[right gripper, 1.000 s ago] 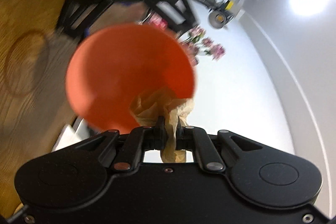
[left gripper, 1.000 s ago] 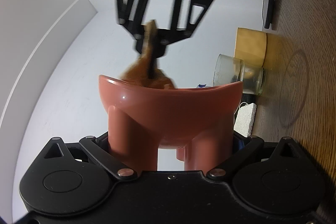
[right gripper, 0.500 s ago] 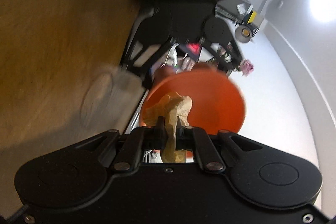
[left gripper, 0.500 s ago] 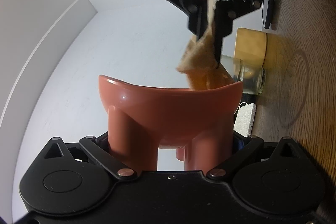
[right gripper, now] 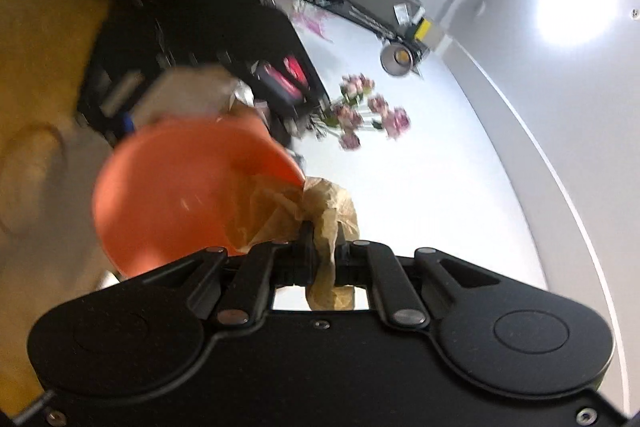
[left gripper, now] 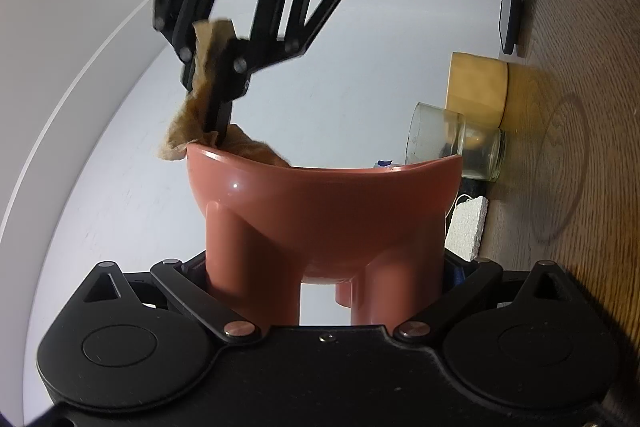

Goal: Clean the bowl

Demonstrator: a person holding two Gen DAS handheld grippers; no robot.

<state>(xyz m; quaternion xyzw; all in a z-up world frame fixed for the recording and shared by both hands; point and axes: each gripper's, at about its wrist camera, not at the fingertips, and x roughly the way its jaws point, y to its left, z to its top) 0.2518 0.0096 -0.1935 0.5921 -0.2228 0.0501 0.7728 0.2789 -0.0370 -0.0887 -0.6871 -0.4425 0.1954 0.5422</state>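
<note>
- Wood-grain counter [left gripper: 580, 107] runs down the right edge of the left wrist view; in the right wrist view it fills the left side, blurred.
- Terracotta-red bowl [left gripper: 320, 211], footed with thick legs, sits centre frame in the left wrist view, off the counter. Left gripper [left gripper: 324, 267] is clamped on its legs, one finger against each outer leg.
- Right wrist view shows the bowl [right gripper: 172, 195] mouth-on at centre left, orange inside, slightly blurred.
- Right gripper [left gripper: 214, 115] comes in from the upper left of the left wrist view, tips at the bowl's left rim.
- Its fingers [right gripper: 306, 239] are clenched tight on a tan cloth [right gripper: 320, 215]. Cloth bunches over the near rim and partly into the bowl; a tail hangs back between the fingers.
- In the left wrist view the cloth [left gripper: 188, 131] drapes over the left rim, part outside, part inside.
- Right of the bowl in that view: glass jar [left gripper: 456, 143] with a light wooden block [left gripper: 476, 87] just behind it, and a white sponge [left gripper: 466, 223] lower down by the counter.
- Pink flowers [right gripper: 360, 115] centre of the right wrist view, blurred.
</note>
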